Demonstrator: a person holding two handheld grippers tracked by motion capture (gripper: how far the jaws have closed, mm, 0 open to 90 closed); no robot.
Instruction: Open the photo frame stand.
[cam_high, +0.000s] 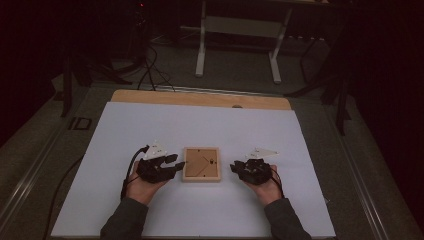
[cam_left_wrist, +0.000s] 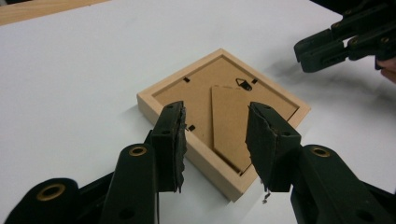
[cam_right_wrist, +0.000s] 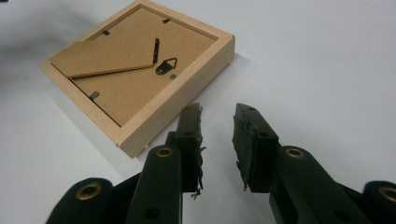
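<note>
A: Where's the frame (cam_high: 201, 164)?

B: Face down on the white sheet (cam_high: 200, 125) over the worktop (cam_high: 150, 96), between the 2 claws. Back side up.

A: What sits inside it?

B: Brown backing board (cam_right_wrist: 135, 79) seated in the wooden rim, below the rim's top edge. A fold-out stand flap (cam_right_wrist: 105, 58) lies on the board, nearly flat. 1 metal hanger (cam_right_wrist: 166, 66) near one edge. Small black tabs (cam_right_wrist: 94, 95) at the rim hold the board in.

A: Left claw (cam_left_wrist: 215, 140)?

B: Open, holding nothing. Its jaws sit over the near corner of the frame, 1 each side of the corner. Can't tell if they touch the wood.

A: Right claw (cam_right_wrist: 217, 144)?

B: Also open, empty. Just beside the frame's right edge, apart from it, over bare sheet. In the left gripper view its tips (cam_left_wrist: 327, 44) show beyond the far corner, clear of the frame.

A: Hands?

B: Both come in from the bottom of the high view, grey sleeves (cam_high: 127, 220), 1 claw each.
</note>
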